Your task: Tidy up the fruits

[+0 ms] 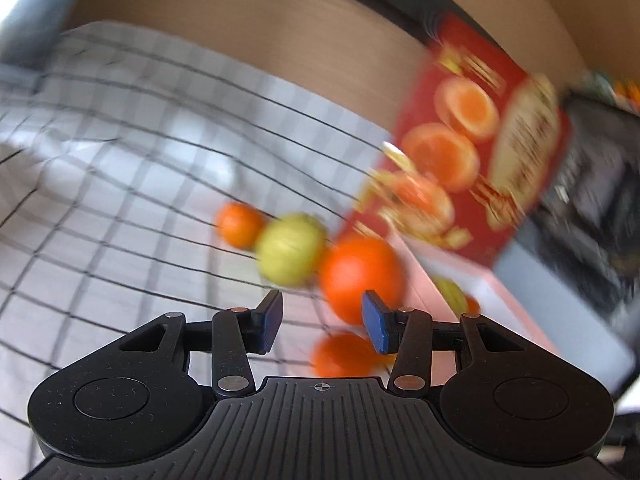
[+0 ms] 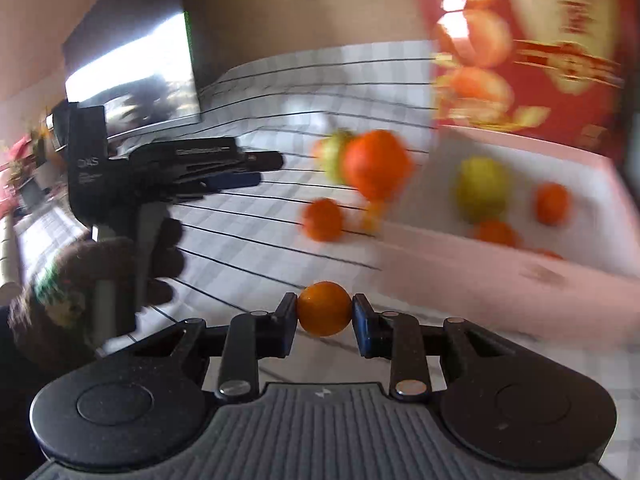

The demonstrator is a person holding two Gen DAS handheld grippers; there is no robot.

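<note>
My right gripper [image 2: 324,314] is shut on a small orange [image 2: 324,309], held above the checked cloth just left of the pink box [image 2: 460,276]. The box holds a green apple [image 2: 482,194] and small oranges [image 2: 552,203]. On the cloth lie a big orange [image 2: 376,164], a green apple [image 2: 334,156] and a small orange [image 2: 322,219]. My left gripper [image 1: 322,320] is open and empty, above the cloth, close before a big orange [image 1: 360,276], a green apple [image 1: 290,248] and two small oranges [image 1: 239,225]. Both views are blurred.
The box's red lid [image 1: 476,140] printed with oranges stands open behind it. The left gripper and the gloved hand [image 2: 160,184] show at the left of the right wrist view. A dark screen [image 2: 132,68] stands by the beige wall. The checked tablecloth [image 1: 120,160] covers the table.
</note>
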